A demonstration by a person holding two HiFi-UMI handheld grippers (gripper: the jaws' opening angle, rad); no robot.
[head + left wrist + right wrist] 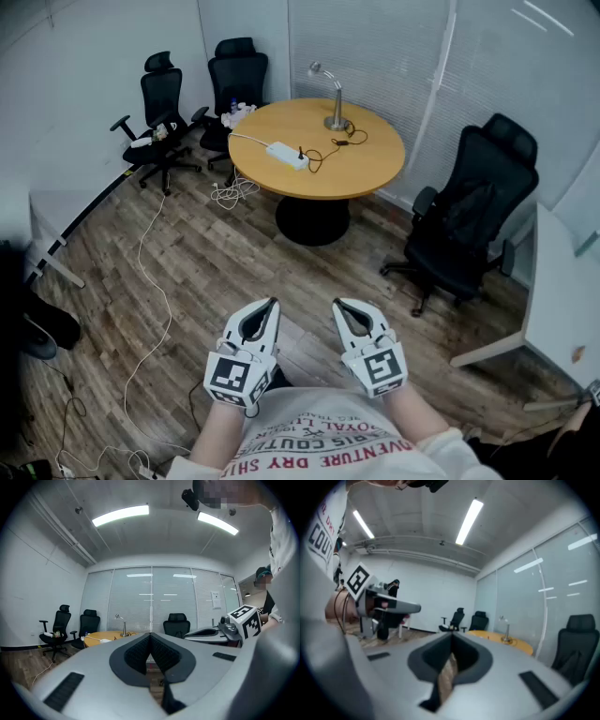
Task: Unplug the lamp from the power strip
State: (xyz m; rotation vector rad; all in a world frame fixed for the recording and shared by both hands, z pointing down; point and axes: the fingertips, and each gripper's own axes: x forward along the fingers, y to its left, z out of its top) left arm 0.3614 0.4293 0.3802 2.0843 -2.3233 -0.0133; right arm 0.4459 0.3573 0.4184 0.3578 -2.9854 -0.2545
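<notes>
We show the room from the head view, with both tools held low in front of the person's white printed shirt (328, 450). The left gripper (271, 304) and the right gripper (338, 304) lie side by side above the wood-plank floor (216, 253), a little apart and pointing toward the table. In the left gripper view, we see the left gripper's (150, 634) dark ribbed pads (136, 651) meeting at their tips with nothing between them. In the right gripper view, we see the right gripper (452, 635) likewise closed tip to tip and gripping nothing.

The task's things stand well away from both tools, on the round light-wood pedestal table (375, 164) at the far side of the room. The slim silver gooseneck desk lamp (337, 101) stands upright near the table's far edge. The white oblong power strip (286, 154) lies to the left of the lamp, nearer the table's left edge. A thin black cord (330, 148) runs in loose loops from the lamp's base to the strip's near end. We cannot make out the plug itself at this size. A white cable (150, 272) leaves the strip, drops off the table's left side and trails across the floor.

Two black office chairs (161, 103) stand behind the table at left. A third black chair (473, 225) stands at its right.
</notes>
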